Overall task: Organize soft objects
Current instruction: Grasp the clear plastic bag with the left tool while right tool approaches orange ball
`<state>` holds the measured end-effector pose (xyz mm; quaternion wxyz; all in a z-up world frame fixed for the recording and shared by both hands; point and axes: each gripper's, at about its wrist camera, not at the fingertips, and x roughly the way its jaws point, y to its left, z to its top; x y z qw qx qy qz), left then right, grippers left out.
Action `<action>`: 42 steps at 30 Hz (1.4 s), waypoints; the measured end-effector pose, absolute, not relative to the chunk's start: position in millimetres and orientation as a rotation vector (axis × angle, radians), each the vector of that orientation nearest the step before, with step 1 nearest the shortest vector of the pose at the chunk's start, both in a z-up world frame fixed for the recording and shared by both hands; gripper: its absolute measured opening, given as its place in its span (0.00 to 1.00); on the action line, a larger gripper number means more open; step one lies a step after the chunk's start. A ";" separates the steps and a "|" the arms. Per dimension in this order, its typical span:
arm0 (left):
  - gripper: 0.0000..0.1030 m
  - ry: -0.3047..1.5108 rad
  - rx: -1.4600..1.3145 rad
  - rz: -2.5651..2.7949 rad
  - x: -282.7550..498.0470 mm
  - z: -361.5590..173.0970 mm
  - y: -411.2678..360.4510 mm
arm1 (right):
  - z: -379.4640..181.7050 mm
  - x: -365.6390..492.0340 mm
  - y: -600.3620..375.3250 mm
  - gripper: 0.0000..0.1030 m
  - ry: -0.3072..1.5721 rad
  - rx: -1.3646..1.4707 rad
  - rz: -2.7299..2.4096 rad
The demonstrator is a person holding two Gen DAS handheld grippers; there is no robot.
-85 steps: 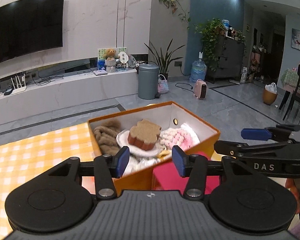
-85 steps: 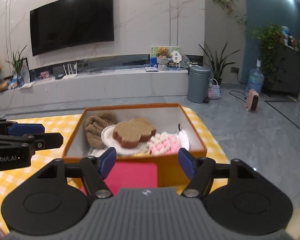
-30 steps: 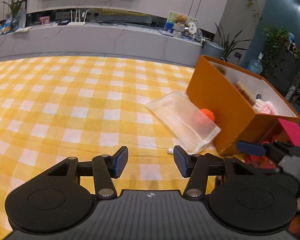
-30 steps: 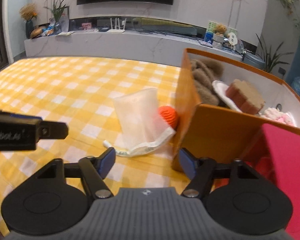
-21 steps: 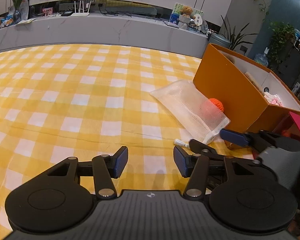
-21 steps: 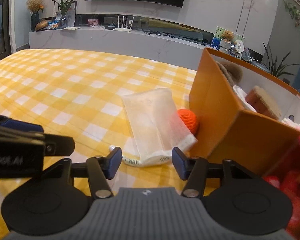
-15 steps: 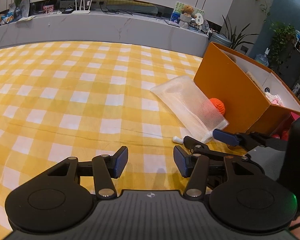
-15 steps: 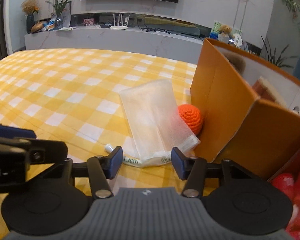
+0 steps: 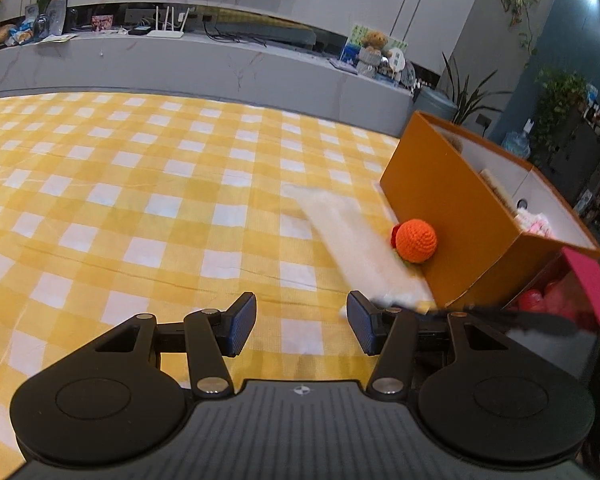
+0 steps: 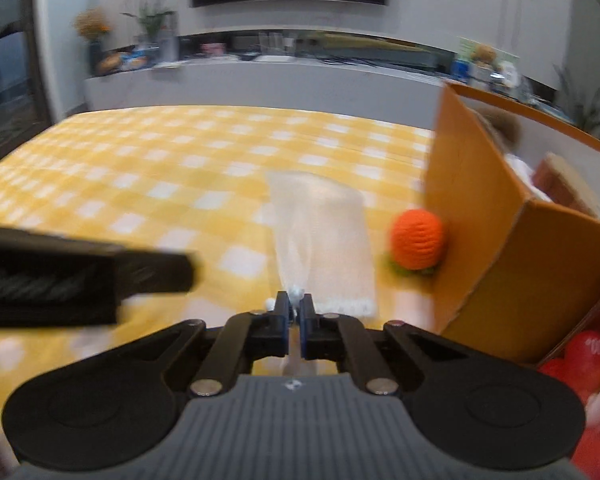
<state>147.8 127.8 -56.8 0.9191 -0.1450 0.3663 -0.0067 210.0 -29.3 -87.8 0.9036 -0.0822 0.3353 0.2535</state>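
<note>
The right gripper (image 10: 295,312) has just snapped closed, its blue pads pinching the near hem of a translucent mesh drawstring bag (image 10: 320,240) that lies flat on a yellow-and-white checked tablecloth (image 10: 172,168). Just right of the bag, an orange crocheted ball (image 10: 417,245) with a green base rests against the outer wall of an open orange box (image 10: 480,248); a brown sponge-like block and other soft items sit inside the box, blurred. Red rounded objects (image 10: 592,364) show at the lower right edge. The left gripper (image 9: 301,329) hovers over the cloth beside it with its jaws spread and nothing between them. From its camera, the bag (image 9: 356,244) appears smeared by motion, the ball (image 9: 416,241) touching the box (image 9: 452,216).
</note>
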 end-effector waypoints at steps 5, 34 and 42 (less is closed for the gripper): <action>0.60 0.737 -0.325 0.008 134.1 -51.9 134.6 | -85.4 179.0 -11.1 0.02 0.702 -0.192 0.638; 0.80 0.880 -0.461 -0.040 172.7 -83.8 124.4 | -99.7 209.5 -41.9 0.16 0.666 -0.288 0.495; 0.67 0.913 -0.361 -0.028 202.4 -90.1 99.2 | -107.4 206.0 -45.5 0.16 0.685 -0.200 0.559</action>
